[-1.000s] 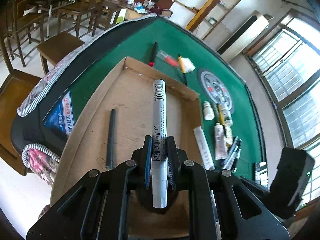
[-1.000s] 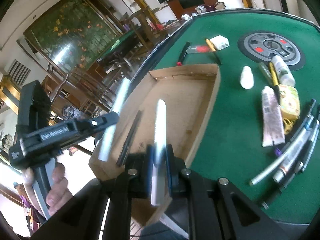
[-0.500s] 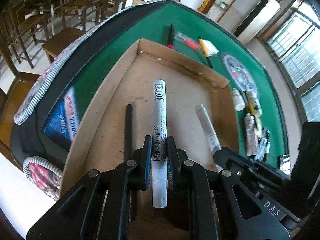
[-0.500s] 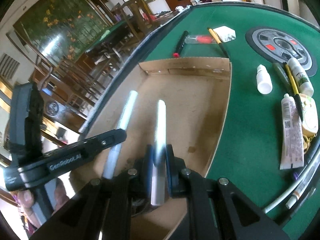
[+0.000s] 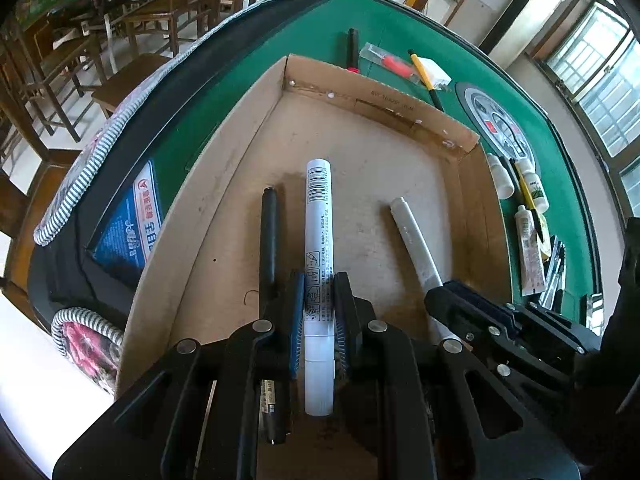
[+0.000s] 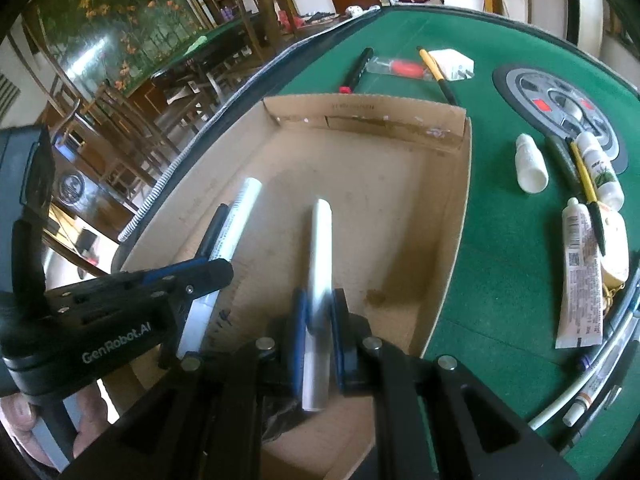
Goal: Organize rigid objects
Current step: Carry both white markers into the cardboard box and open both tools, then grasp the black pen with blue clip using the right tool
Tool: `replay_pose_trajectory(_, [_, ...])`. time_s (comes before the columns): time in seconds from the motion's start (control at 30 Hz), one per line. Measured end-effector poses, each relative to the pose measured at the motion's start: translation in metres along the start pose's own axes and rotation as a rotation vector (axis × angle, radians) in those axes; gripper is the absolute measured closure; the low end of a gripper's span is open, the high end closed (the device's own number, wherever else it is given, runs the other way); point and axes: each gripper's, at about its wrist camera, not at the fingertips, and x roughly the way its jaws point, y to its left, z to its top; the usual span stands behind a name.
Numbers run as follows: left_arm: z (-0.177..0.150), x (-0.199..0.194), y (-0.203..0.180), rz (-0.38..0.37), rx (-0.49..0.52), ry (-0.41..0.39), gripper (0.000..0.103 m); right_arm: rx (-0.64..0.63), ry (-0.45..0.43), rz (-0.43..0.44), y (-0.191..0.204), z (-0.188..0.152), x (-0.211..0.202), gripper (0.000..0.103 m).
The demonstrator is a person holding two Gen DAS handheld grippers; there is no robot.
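Observation:
My left gripper (image 5: 319, 300) is shut on a white marker (image 5: 319, 220) with a barcode and printed text, held low over the floor of a shallow cardboard box (image 5: 384, 108). A black pen (image 5: 269, 236) lies in the box just left of it. My right gripper (image 6: 319, 316) is shut on a plain white pen (image 6: 320, 248), also inside the box, to the right of the left gripper (image 6: 208, 272). From the left wrist view the same plain white pen (image 5: 414, 240) slants out of the right gripper (image 5: 452, 300).
The box sits on a green felt table (image 6: 500, 240). Right of the box lie a small white bottle (image 6: 530, 168), a white tube (image 6: 580, 280), a yellow pencil and several pens. Behind the box lie a black marker (image 6: 356, 70), a red tool and a white packet. A round grey disc (image 6: 560, 108) lies far right.
Both grippers have come down and forward into the box with their pens. The right gripper moved in from beside the box to alongside the left one.

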Motion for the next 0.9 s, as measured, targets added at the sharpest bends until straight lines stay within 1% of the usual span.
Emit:
replay_pose_trajectory(0.13, [-0.002,0.0,-0.002,0.01,0.012,-0.005,0.089,-0.027,-0.003,-0.023,0.004,-0.001,0.001,0.092])
replay_pose_trajectory(0.23, [-0.003,-0.001,-0.001,-0.009,-0.007,-0.008,0.082,-0.029,-0.005,-0.012,0.003,-0.002,-0.001,0.091])
replay_pose_trajectory(0.27, [-0.003,-0.003,0.0,-0.022,-0.015,-0.008,0.077,-0.021,-0.006,0.003,0.001,-0.002,-0.003,0.091])
replay_pose_trajectory(0.37, [-0.006,-0.016,-0.002,-0.062,-0.025,-0.046,0.073,-0.031,-0.039,0.046,0.001,-0.004,-0.014,0.091])
replay_pose_trajectory(0.4, [-0.007,-0.021,-0.004,-0.067,-0.025,-0.057,0.071,-0.039,-0.061,0.043,0.001,-0.006,-0.021,0.087])
replay_pose_trajectory(0.43, [-0.008,-0.025,-0.007,-0.074,-0.026,-0.069,0.069,-0.044,-0.079,0.042,0.001,-0.008,-0.026,0.08])
replay_pose_trajectory(0.47, [-0.01,-0.032,-0.01,-0.086,-0.025,-0.086,0.068,-0.05,-0.108,0.048,0.0,-0.012,-0.037,0.075])
replay_pose_trajectory(0.5, [-0.012,-0.038,-0.013,-0.094,-0.022,-0.101,0.068,-0.051,-0.127,0.056,-0.001,-0.015,-0.043,0.067])
replay_pose_trajectory(0.53, [-0.014,-0.044,-0.018,-0.096,-0.017,-0.116,0.068,-0.049,-0.146,0.065,-0.002,-0.019,-0.051,0.062])
replay_pose_trajectory(0.57, [-0.018,-0.05,-0.026,-0.094,-0.007,-0.135,0.068,-0.044,-0.167,0.075,-0.006,-0.024,-0.061,0.061])
replay_pose_trajectory(0.6, [-0.021,-0.053,-0.031,-0.096,0.003,-0.143,0.068,-0.041,-0.178,0.084,-0.009,-0.027,-0.068,0.061])
replay_pose_trajectory(0.67, [-0.028,-0.06,-0.047,-0.122,0.04,-0.152,0.068,-0.027,-0.209,0.1,-0.017,-0.036,-0.084,0.061])
replay_pose_trajectory(0.77, [-0.037,-0.068,-0.074,-0.168,0.094,-0.16,0.068,0.012,-0.232,0.126,-0.034,-0.046,-0.102,0.061])
replay_pose_trajectory(0.83, [-0.044,-0.072,-0.094,-0.186,0.133,-0.158,0.068,0.055,-0.247,0.142,-0.05,-0.055,-0.114,0.061])
replay_pose_trajectory(0.9, [-0.05,-0.073,-0.111,-0.21,0.164,-0.156,0.068,0.098,-0.255,0.14,-0.063,-0.06,-0.123,0.061])
